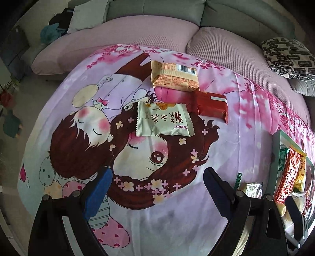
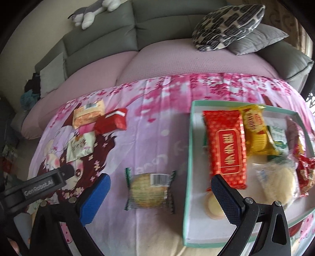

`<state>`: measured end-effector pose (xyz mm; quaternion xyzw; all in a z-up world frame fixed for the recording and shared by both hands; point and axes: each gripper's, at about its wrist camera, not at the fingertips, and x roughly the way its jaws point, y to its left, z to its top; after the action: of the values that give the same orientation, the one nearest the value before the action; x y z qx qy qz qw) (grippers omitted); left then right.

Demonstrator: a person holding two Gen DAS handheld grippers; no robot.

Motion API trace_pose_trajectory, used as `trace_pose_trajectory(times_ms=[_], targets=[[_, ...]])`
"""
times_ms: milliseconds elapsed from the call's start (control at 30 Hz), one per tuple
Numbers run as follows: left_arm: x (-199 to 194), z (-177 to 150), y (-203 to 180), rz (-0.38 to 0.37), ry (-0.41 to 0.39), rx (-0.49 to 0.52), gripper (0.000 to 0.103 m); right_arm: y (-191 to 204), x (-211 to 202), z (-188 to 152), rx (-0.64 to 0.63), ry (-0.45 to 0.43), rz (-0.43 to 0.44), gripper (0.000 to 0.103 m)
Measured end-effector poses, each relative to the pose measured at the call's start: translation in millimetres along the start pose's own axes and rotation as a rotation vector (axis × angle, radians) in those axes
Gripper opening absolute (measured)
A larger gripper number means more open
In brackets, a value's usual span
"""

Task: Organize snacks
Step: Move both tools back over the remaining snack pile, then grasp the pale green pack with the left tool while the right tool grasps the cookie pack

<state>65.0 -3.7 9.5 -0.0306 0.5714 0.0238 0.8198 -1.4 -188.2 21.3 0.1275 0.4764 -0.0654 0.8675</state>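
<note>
My left gripper (image 1: 157, 189) is open above the cartoon-print cloth (image 1: 137, 216), with nothing between its fingers. Ahead of it lie a cream snack pack (image 1: 164, 120), a red pack (image 1: 211, 106) and an orange pack (image 1: 174, 75). My right gripper (image 2: 161, 197) is open too. A green-edged wrapped cake (image 2: 150, 191) lies on the cloth between its fingers, untouched. To its right is a teal-rimmed box (image 2: 189, 157) holding a red pack (image 2: 226, 147), a yellow pack (image 2: 256, 132) and several other snacks. The same box (image 1: 276, 157) shows at the right edge of the left wrist view.
A grey sofa (image 2: 128, 35) with pink seat covers (image 2: 177, 63) runs behind the cloth. A patterned pillow (image 2: 226, 25) and a grey pillow (image 2: 256, 39) sit on it at the right. A plush toy (image 2: 92, 11) lies on the sofa back.
</note>
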Motion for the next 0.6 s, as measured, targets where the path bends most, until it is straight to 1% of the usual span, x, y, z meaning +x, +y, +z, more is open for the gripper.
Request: trace_pose_trajectory(times_ms=[100,233,300,467,600], targets=[[-0.5,1.3,3.0,-0.009,-0.001,-0.013,0.094,8.2,3.9,-2.7,-0.024,0.013,0.01,0.103],[-0.9,3.2,7.3,-0.018,-0.001,-0.028,0.094,15.9,5.9,-4.5,-0.032,0.03,0.076,0.102],[-0.1,4.1,9.8,-0.021,0.002,-0.037,0.094,18.3,7.3,-5.1,-0.039,0.031,0.081,0.101],[4.3,5.7,14.8,-0.026,0.017,-0.054,0.094,15.1,15.7,-6.6,-0.015,0.062,0.126,0.092],[5.7,7.0,16.5,-0.03,0.022,-0.067,0.094,13.2,23.5,-7.7,-0.012,0.086,0.117,0.085]])
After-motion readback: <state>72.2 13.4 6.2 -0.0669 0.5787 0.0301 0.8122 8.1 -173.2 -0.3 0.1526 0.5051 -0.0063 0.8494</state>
